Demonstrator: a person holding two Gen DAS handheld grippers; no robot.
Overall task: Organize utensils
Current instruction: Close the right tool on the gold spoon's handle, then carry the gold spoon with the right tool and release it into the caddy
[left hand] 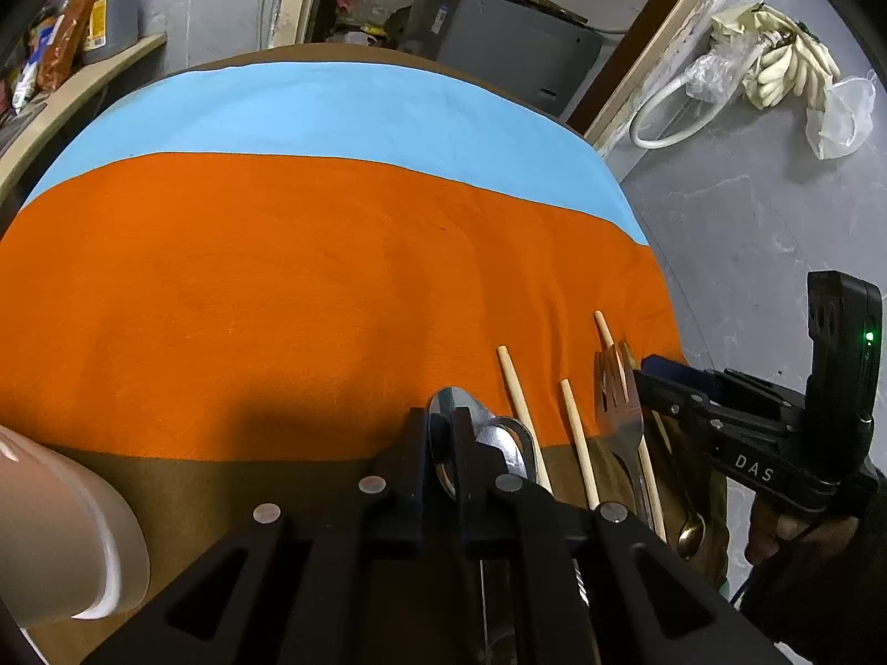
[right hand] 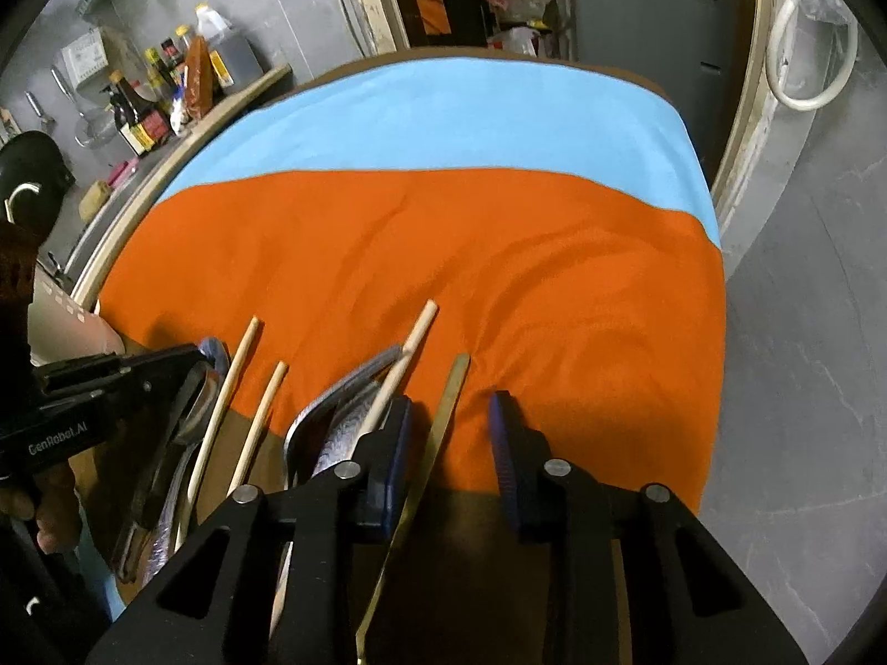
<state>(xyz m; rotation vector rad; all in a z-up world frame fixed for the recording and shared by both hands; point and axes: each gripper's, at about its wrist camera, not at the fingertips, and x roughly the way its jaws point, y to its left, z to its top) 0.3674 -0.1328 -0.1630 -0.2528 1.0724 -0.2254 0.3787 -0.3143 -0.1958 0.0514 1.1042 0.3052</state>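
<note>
At the near edge of the bench (left hand: 310, 299), the left gripper (left hand: 442, 432) is seen clenched on a steel spoon (left hand: 452, 407), the bowl pinched between its two black fingers (left hand: 413, 460). A second spoon (left hand: 507, 443) lies just beside it, overlapping. To the right, wooden chopsticks (left hand: 518, 393) are laid roughly parallel on the orange cloth (left hand: 277, 277), with a fork (left hand: 618, 399) among them and a gold spoon (left hand: 692, 535) at the bench edge. In the right wrist view, the right gripper (right hand: 452, 415) is held apart, not clamped; a thin gold handle (right hand: 443, 421) runs between its blue-padded fingers (right hand: 501, 443), close to the left pad, contact unclear. A patterned steel utensil (right hand: 338, 426) and one chopstick (right hand: 399, 366) lie just left of it. A beige cup (left hand: 66, 532) is seen at lower left. A blue cloth strip (left hand: 332, 105) covers the far side.
</note>
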